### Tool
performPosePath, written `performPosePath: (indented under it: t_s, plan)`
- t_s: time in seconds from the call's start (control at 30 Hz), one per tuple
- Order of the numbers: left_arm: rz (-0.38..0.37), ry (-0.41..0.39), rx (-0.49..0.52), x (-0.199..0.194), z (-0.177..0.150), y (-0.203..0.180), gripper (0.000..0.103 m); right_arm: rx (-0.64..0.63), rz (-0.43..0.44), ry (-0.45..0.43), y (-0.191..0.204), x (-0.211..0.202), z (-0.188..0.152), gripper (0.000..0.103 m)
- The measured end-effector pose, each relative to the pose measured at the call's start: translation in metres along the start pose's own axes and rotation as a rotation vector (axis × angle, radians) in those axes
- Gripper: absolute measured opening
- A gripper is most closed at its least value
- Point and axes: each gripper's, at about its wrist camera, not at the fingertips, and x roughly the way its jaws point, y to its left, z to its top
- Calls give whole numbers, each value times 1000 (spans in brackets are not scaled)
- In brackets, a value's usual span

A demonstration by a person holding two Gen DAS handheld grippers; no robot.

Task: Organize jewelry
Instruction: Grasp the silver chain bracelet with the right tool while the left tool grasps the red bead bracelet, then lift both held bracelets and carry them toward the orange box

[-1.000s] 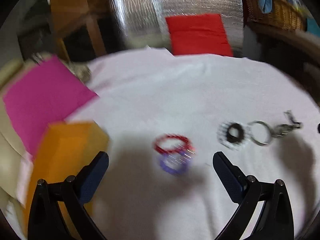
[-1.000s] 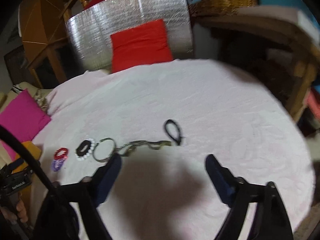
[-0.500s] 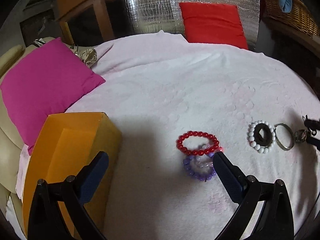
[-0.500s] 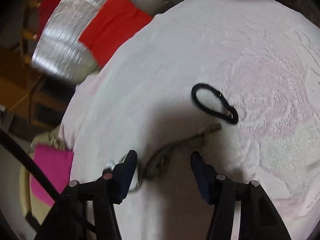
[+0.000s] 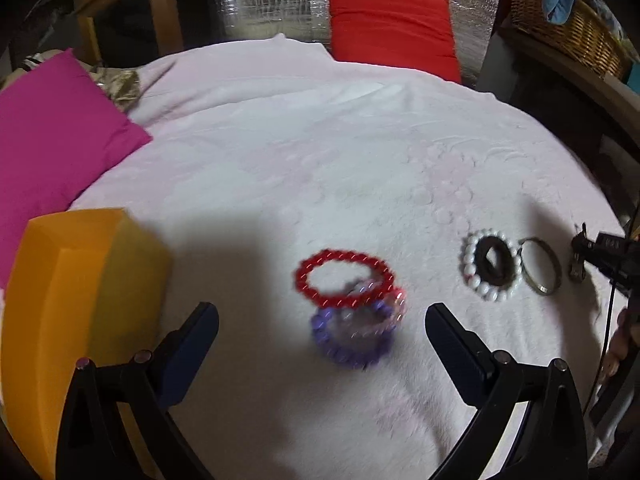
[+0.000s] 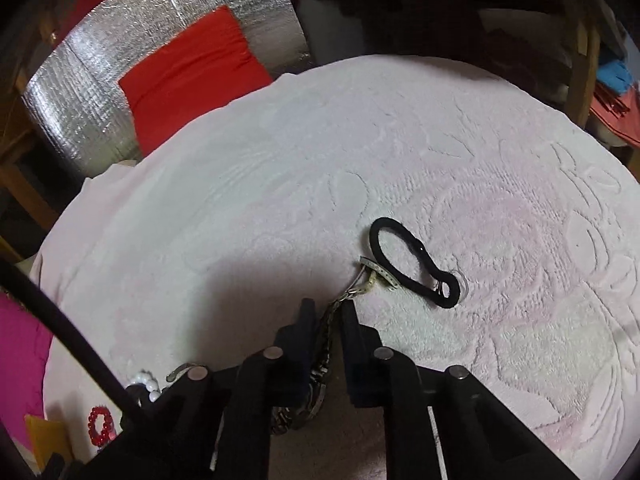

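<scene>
A white towel [image 5: 320, 160] covers the round table. At its left edge stands an orange box [image 5: 80, 280]; its inside cannot be seen. The left gripper [image 5: 322, 332] hangs wide open and holds nothing, with the red bracelet [image 5: 344, 278] and the purple bracelet [image 5: 352, 336] overlapping on the towel between its jaws. The right gripper [image 6: 325, 316] is closed on a metal chain [image 6: 326, 344], whose clasp end touches a black hair tie [image 6: 412, 262]. A white bead bracelet [image 5: 490, 266] lies just beside a metal bangle [image 5: 540, 266].
</scene>
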Motion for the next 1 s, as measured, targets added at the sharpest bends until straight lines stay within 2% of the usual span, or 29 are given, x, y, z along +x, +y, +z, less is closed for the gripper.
performPosePath:
  t_s: [0.1,0.17,0.27,0.3,0.37,0.4,0.43,0.5,0.6,0.8,1.0]
  plan:
    - [-69,29,-56,18,11,6,102,8,29,5,-11,-4,-1,12]
    - [-106,53,-100,27,15,11,94,1,38,0,-14,-7,-2,11]
    - [-147,104,-175,45,20,21,75,-1,64,0,-21,-9,-2,11]
    - [-145,108,-195,49,21,24,65,1,75,-1,-23,-11,-2,11]
    - [-149,99,-213,49,23,26,62,2,86,0,-26,-19,-3,10]
    - [-168,102,-224,50,24,27,56,0,89,-1,-28,-20,-3,8]
    - [-184,106,-229,51,25,27,42,-4,91,-3,-29,-22,-3,8]
    - [-204,128,-235,56,23,26,25,-4,95,-10,-34,-27,-6,7]
    - [-200,135,-210,58,19,21,9,3,120,-24,-39,-35,-5,6]
    - [-282,79,-211,34,21,15,9,-14,165,-75,-43,-60,-6,6]
    - [-353,4,-198,0,25,5,9,7,269,-84,-49,-77,-5,6]
